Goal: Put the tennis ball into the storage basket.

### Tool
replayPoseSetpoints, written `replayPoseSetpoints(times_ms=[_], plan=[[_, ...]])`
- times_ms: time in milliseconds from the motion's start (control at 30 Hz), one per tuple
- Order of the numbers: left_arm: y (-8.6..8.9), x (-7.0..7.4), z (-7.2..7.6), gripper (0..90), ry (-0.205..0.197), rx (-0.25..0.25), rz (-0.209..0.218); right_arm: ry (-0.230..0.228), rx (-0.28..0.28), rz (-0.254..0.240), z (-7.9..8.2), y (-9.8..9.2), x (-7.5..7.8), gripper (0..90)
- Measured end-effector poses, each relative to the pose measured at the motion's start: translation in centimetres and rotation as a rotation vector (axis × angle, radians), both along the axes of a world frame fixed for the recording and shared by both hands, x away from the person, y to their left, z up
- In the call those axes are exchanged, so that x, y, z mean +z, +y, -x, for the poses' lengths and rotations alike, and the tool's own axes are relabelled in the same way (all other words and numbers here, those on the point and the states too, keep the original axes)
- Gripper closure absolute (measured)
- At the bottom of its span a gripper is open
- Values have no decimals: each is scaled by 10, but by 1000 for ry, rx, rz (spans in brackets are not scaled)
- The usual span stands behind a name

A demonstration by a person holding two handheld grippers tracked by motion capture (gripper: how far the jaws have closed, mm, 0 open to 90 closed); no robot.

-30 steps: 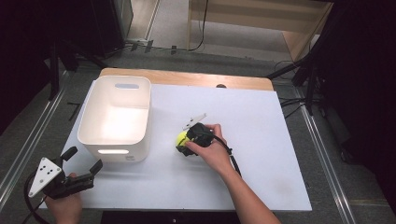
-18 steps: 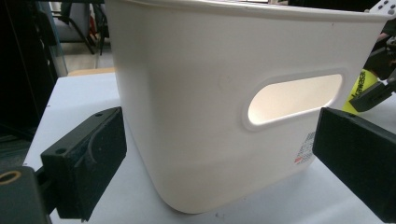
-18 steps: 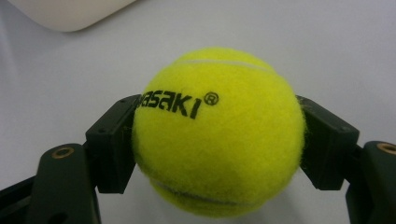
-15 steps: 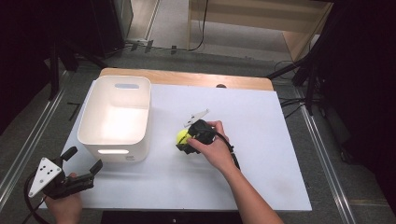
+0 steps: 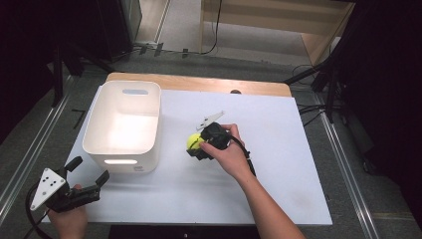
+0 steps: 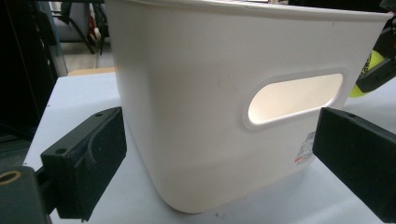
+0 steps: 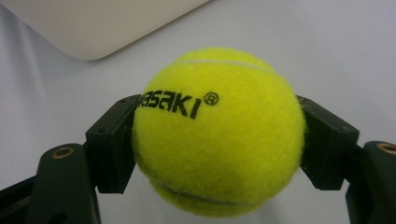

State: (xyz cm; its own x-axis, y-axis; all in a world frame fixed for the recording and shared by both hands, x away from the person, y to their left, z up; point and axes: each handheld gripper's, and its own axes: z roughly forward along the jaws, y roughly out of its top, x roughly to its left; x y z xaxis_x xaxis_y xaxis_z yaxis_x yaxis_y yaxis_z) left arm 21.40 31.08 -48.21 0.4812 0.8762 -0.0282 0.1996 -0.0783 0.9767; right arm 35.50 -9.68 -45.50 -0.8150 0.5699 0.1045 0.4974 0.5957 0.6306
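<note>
- Gripping: the right tool (image 7: 217,140) has its two black jaws closed on a yellow ball (image 7: 217,133), one pad pressed against each side at the widest part, printed lettering facing the camera.
- Seen from above, the ball (image 5: 194,142) sits at the middle of the white tabletop (image 5: 278,149), just right of the white bin (image 5: 124,124) and apart from its wall.
- The left tool (image 5: 84,191) hangs near the front left corner of the tabletop with jaws spread wide and nothing between them; its own camera faces the bin's handle slot (image 6: 294,98).
- The step in hand appears to be carrying the ball to the bin. Doing it well calls for steady pressure across the ball's middle, since a round, fuzzy ball could squirt out of an off-centre grip.
- The ball should clear the bin's rim (image 5: 154,117) before travelling sideways, and be let go only once above the open interior.
- The left tool is best kept clear of the bin's wall so the bin does not shift.
</note>
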Motion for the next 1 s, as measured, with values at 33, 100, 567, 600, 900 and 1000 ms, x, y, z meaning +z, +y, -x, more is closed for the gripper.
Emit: replayPoseSetpoints(times_ms=[33,100,567,600,900,1000], plan=[[0,0,0,29,0,-1,-1,-5,1,-2,-1,0,2,230],[0,0,0,28,0,0,2,-1,3,-1,-1,0,4,230],[0,0,0,29,0,-1,2,-8,18,-15,-5,1,19,230],[0,0,0,29,-1,-1,1,-10,25,-14,-6,1,20,230],[0,0,0,28,0,-3,2,-20,51,-26,-8,6,31,230],[0,0,0,29,0,-3,2,-14,57,-31,-8,7,33,230]])
